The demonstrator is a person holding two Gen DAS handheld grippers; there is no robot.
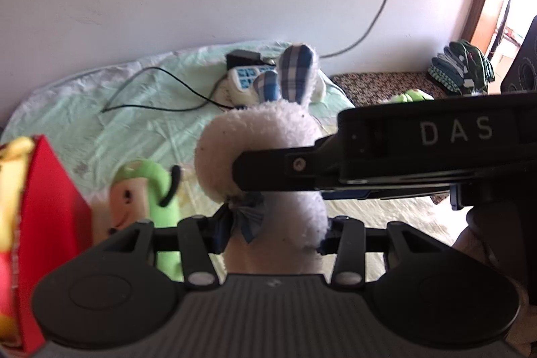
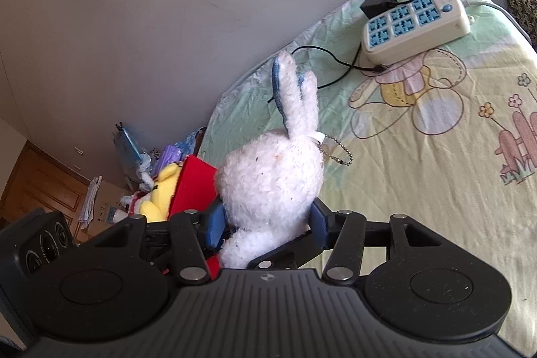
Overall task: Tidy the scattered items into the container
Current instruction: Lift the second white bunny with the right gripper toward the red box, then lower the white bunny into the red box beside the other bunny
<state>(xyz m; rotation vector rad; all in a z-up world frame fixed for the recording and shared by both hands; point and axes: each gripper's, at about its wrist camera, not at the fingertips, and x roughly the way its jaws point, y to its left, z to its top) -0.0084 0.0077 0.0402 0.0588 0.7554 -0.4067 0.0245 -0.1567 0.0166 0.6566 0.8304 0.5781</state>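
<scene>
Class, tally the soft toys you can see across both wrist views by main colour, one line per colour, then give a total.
White: 1, the rabbit held by both grippers
Green: 1, the green plush beside the red container
Yellow: 1, the yellow plush in the red container
Total: 3

White plush rabbit (image 1: 265,136) with blue-checked ears; red container (image 1: 50,210); green toy (image 1: 157,190).

Plush rabbit (image 2: 272,180) sits before the power strip (image 2: 414,24), container (image 2: 193,187) leftward.
</scene>
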